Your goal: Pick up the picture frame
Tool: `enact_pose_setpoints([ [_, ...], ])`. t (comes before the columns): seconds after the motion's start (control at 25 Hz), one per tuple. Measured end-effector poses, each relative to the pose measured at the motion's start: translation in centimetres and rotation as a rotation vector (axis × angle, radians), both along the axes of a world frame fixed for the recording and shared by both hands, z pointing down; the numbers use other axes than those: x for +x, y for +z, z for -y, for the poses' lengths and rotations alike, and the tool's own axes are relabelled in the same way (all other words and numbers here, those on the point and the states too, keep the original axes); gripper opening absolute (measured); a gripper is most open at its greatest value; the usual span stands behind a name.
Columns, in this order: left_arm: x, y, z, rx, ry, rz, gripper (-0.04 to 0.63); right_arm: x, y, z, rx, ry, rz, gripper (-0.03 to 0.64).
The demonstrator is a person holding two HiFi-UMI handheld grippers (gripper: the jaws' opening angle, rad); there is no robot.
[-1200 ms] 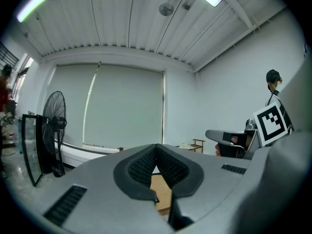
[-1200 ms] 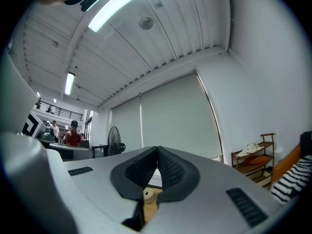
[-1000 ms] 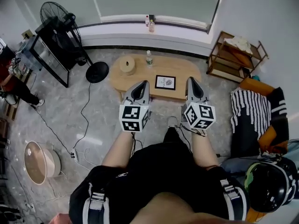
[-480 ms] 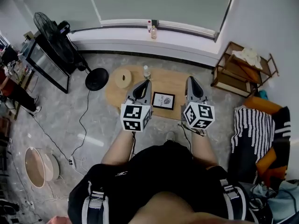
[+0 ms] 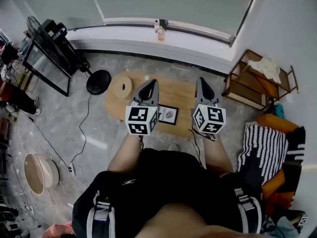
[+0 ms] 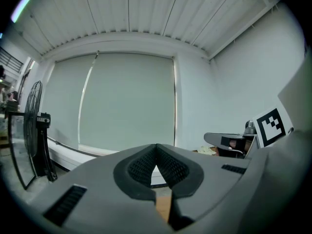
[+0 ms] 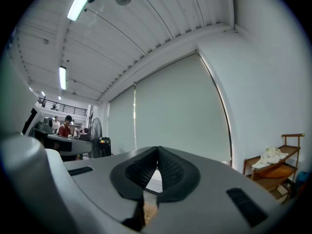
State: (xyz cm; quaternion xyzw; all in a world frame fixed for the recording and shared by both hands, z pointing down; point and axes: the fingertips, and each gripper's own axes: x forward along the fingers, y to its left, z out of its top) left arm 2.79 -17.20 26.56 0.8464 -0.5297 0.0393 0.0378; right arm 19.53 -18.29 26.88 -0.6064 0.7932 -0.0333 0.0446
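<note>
In the head view, a small black-bordered picture frame (image 5: 169,114) lies flat on the near part of an oval light-wood low table (image 5: 178,90). It shows between the grey left gripper (image 5: 151,83) and the grey right gripper (image 5: 202,80), both held above it and clear of it. The left gripper view shows its ribbed black pads (image 6: 142,167) pressed together on nothing, facing a pale window blind (image 6: 126,101). The right gripper view shows likewise: pads (image 7: 170,168) clenched, empty. This looks like the approach step. Next, a gripper would need to tip downward, part its jaws and take a frame edge.
</note>
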Motion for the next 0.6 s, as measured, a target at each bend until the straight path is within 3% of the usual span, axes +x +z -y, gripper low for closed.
enact_pose_setpoints([
  [0.36, 2.3, 0.1, 3.9, -0.007, 0.013, 0.019, 0.02, 2.6, 0.7, 3.2, -0.004, 0.039, -0.015, 0.017],
  [0.6, 1.7, 2.1, 6.4, -0.038, 0.042, 0.033, 0.02, 2.1, 2.4, 5.2, -0.035, 0.06, -0.006, 0.017],
])
